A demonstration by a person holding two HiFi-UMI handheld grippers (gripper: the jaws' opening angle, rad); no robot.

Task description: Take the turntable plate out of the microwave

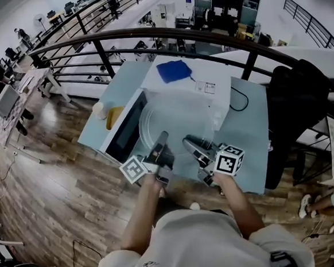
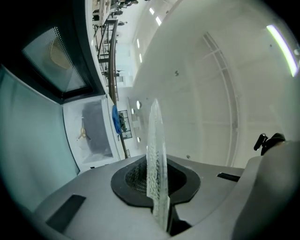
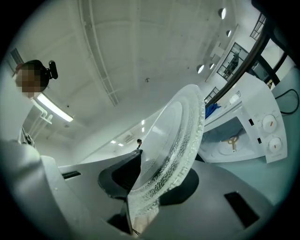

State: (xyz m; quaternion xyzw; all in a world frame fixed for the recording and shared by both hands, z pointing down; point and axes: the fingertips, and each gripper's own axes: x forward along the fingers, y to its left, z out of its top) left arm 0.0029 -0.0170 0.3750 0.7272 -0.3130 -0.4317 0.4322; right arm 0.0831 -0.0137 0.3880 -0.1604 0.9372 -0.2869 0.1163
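The clear glass turntable plate (image 1: 174,119) hangs in the air in front of the white microwave (image 1: 212,92), outside its cavity. My left gripper (image 1: 163,138) is shut on the plate's near rim, and my right gripper (image 1: 188,141) is shut on the rim just beside it. In the left gripper view the plate (image 2: 154,154) stands edge-on between the jaws of the left gripper (image 2: 158,190). In the right gripper view the plate (image 3: 176,136) tilts up out of the right gripper (image 3: 149,190). The empty cavity (image 3: 230,140) shows its drive hub.
The microwave door (image 1: 124,136) hangs open to the left. A blue cloth (image 1: 175,70) lies on top of the microwave. A yellow object (image 1: 114,116) sits on the pale blue table (image 1: 255,152) left of it. A black cable (image 1: 242,98) and a dark railing (image 1: 148,36) lie beyond.
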